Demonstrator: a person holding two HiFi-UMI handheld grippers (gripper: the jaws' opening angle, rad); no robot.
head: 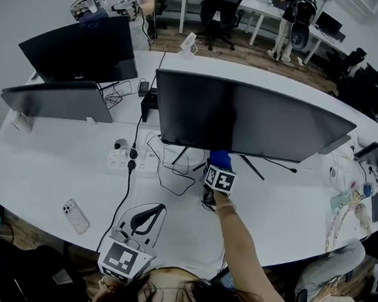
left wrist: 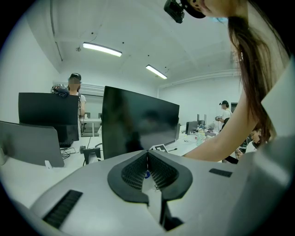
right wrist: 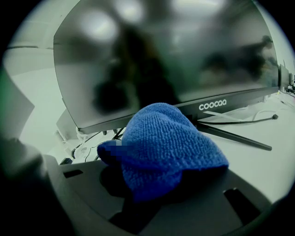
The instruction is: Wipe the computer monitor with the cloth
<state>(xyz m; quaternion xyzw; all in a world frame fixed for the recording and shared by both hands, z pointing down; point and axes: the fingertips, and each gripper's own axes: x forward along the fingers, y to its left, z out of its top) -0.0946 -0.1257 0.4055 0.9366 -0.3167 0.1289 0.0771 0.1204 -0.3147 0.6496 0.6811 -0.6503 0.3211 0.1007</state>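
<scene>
Right gripper (head: pixel 218 171) has a blue cloth (right wrist: pixel 166 147) bunched up in its jaws. The cloth flops over the tips, so you can't see the fingertips themselves, just the dark jaw bodies clamped under it. It sits right at the bottom edge of the monitor (right wrist: pixel 161 55), about the middle of its width. Can't tell from any view whether the cloth actually touches the bezel or only hangs in front of it.

Left gripper (left wrist: pixel 147 161) is pinched fully closed with nothing in it, held low in front of the monitor and well apart from it.

The screen is dark with only smeary reflections, nothing readable on it. The lower bezel reads "coocaa" (right wrist: pixel 212 105), right of the cloth. The monitor's thin stand legs (head: pixel 249 166) poke out below it and the rest is hidden behind the panel.

On the white surface (head: pixel 57 169), left of the monitor's base, there's a power strip (head: pixel 126 159) with plugs in it. A phone (head: pixel 76 216) lies further left of the monitor.
</scene>
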